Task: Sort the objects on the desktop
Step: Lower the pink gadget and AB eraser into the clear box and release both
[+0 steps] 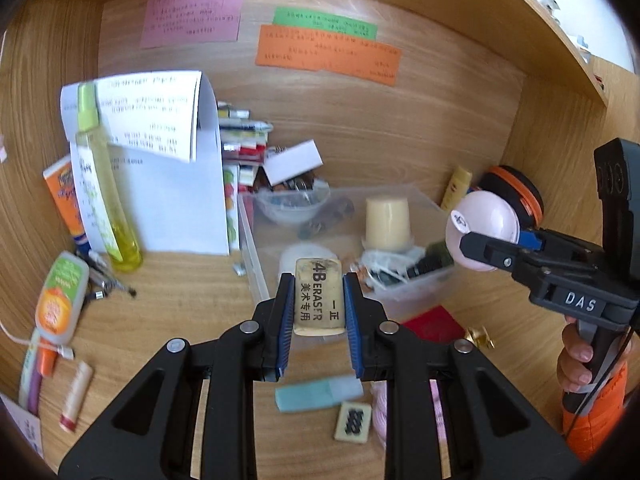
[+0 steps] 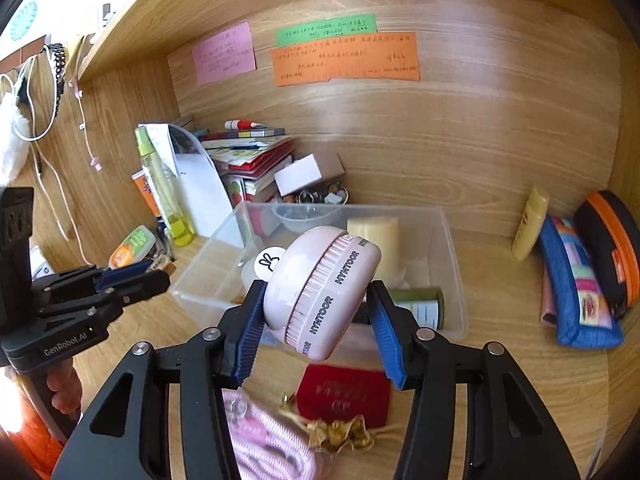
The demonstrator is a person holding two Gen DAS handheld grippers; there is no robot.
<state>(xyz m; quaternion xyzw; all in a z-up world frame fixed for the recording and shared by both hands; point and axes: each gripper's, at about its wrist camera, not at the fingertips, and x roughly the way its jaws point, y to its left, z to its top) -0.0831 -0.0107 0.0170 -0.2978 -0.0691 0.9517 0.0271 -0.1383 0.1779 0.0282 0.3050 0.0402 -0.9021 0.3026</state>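
My left gripper (image 1: 319,300) is shut on a cream 4B eraser (image 1: 319,296), held above the desk just in front of a clear plastic bin (image 1: 416,292). My right gripper (image 2: 316,312) is shut on a round pink case (image 2: 320,292) with ribbed rim, lifted near the same bin (image 2: 452,280). In the left wrist view the right gripper (image 1: 476,246) shows at the right with the pink case (image 1: 482,232). In the right wrist view the left gripper (image 2: 136,276) appears at the left edge. The bin holds a cream cup (image 1: 387,222), a small clear bowl (image 1: 290,204) and a dark green can (image 2: 420,304).
Loose items lie on the desk: a teal eraser (image 1: 316,394), a mahjong tile (image 1: 353,422), a red pouch (image 2: 344,396), gold wrapper (image 2: 340,432), pink cord (image 2: 264,440), lip balm (image 1: 76,396). A yellow spray bottle (image 1: 104,188), papers and books stand behind; pencil cases (image 2: 580,284) lie right.
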